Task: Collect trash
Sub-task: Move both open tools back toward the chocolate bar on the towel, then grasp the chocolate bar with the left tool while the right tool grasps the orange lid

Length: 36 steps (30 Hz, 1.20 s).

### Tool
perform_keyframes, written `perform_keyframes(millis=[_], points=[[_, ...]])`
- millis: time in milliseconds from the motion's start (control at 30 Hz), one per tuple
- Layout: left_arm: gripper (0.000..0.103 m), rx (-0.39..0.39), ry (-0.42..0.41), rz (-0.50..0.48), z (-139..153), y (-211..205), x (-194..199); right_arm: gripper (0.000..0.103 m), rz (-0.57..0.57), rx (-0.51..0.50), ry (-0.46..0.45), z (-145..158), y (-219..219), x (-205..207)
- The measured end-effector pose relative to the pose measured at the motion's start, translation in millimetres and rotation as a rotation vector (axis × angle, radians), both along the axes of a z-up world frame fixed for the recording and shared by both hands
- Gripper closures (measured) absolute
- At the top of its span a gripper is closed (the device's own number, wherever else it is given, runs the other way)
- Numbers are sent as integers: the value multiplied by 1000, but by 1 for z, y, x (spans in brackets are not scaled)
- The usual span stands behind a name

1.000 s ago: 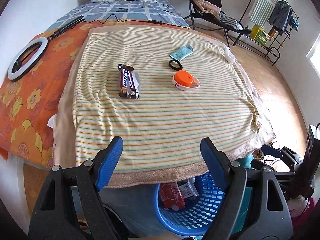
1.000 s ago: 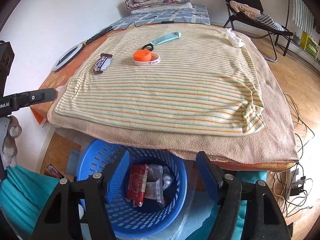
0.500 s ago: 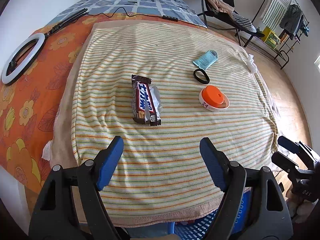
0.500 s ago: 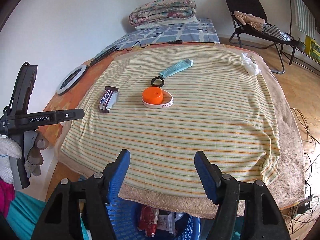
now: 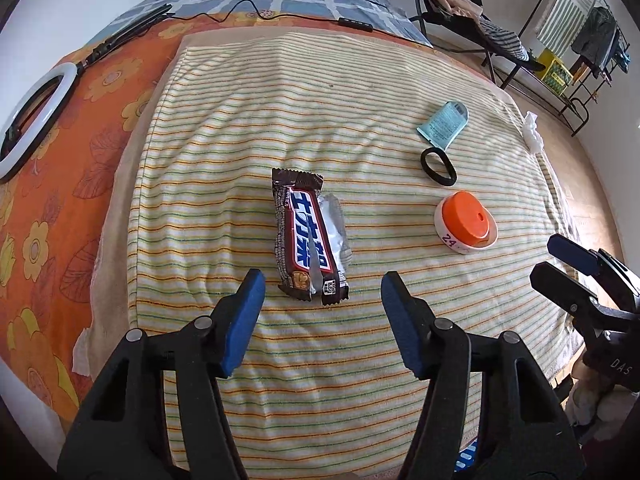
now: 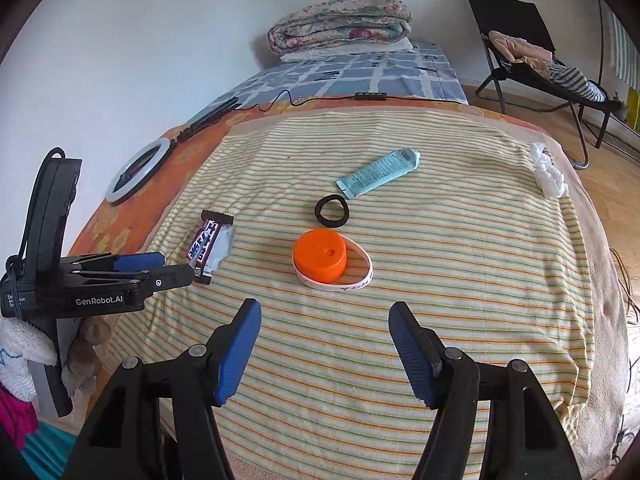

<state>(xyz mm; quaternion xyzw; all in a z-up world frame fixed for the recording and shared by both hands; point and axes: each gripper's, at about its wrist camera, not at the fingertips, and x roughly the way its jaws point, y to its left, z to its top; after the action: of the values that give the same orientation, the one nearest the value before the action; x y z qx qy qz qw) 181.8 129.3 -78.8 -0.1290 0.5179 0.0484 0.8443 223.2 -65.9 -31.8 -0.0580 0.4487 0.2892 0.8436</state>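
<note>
Orange cloth with yellow flowers is covering the left side of the bed, and a white ring light is lying on it. Next to it, a striped towel is spreading over the middle of the bed.

The left gripper is hanging over the towel with its blue fingers spread wide apart and holding nothing. A brown candy bar wrapper is lying flat on the towel just in front of it, in line with the gap between the fingers. The wrapper is torn open, and shiny silver is showing along its right side.

To the right of the wrapper, an orange lid is sitting on the towel with a white band around it. A black hair tie is lying just behind the lid. A light blue tube is lying just behind the hair tie. A white crumpled tissue is sitting at the far right edge of the towel.

The right gripper is hanging over the near part of the towel with its fingers spread wide too, holding nothing. In its own view the orange lid is lying straight ahead and the wrapper is off to the left. A black folding chair is standing on the floor at the far right.
</note>
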Motion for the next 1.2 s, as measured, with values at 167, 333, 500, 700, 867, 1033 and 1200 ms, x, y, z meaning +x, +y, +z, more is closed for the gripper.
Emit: perform_keyframes(millis=[167,333,500,700,867,1033,1200], points=[[48,-21,7,19,-8,9,9,34,22,-31,1,-14,23,16],[54,-29,27,13,-19,11,15,38,33,-55,8,-27,39,26],[64,-18,38,-4,-25,8,19,44,37,-75,14,-36,48,36],[70,0,40,-9,-26,6,23,50,27,-99,19,-43,54,44],[77,16,37,-12,-27,6,24,51,23,-118,33,-50,56,49],[85,12,33,-9,-27,6,24,55,30,-113,32,-51,56,50],[88,7,25,-6,-25,7,23,55,23,-92,13,-44,53,48]])
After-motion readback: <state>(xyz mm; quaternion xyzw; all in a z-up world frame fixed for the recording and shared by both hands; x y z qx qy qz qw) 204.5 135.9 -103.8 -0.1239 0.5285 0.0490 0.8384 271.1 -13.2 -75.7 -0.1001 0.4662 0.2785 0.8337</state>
